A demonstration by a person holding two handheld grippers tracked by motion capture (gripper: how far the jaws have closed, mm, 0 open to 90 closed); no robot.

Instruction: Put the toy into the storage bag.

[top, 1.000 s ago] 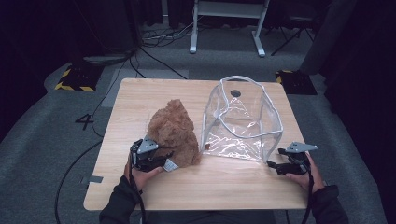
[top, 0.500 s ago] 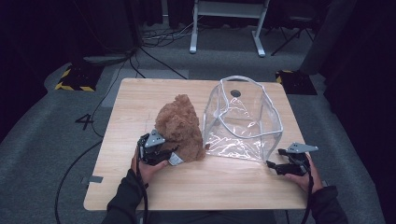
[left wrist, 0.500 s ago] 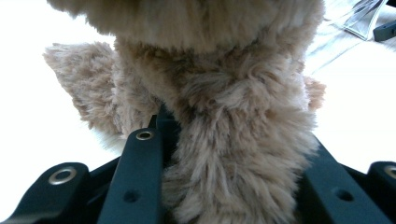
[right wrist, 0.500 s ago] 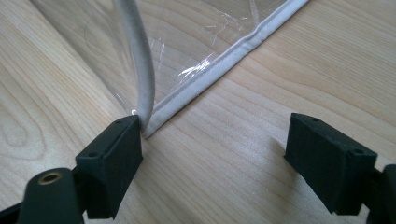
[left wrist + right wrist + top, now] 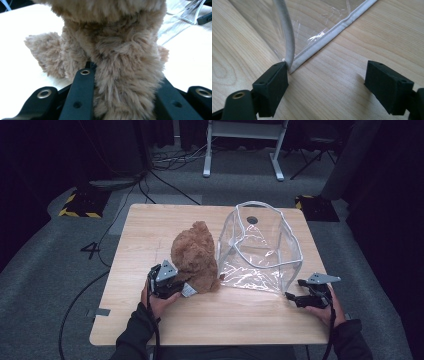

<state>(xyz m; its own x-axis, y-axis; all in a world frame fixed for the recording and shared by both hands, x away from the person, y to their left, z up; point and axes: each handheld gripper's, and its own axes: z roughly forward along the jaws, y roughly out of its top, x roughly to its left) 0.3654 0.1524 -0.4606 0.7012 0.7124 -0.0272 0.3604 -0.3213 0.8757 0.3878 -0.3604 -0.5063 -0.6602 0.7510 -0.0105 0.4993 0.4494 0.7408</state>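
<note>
A brown plush toy (image 5: 194,256) stands on the wooden table (image 5: 150,230), just left of a clear plastic bag with white piping (image 5: 260,247). My left gripper (image 5: 172,287) is shut on the toy's lower part; in the left gripper view the fur (image 5: 125,82) bulges between the two black jaws. My right gripper (image 5: 294,297) rests open on the table at the bag's near right corner. In the right gripper view its left fingertip (image 5: 273,82) touches the bag's white corner seam (image 5: 322,42), and bare wood lies between the jaws.
The bag's opening faces up and away, with a dark round hole (image 5: 252,220) in the table behind it. Bare tabletop lies to the left of the toy and along the front edge. Grey carpet, cables and a white stand (image 5: 245,130) surround the table.
My left gripper has carried the plush toy to the right, closer to the bag, and it now stands more upright. The right gripper has stayed put.
</note>
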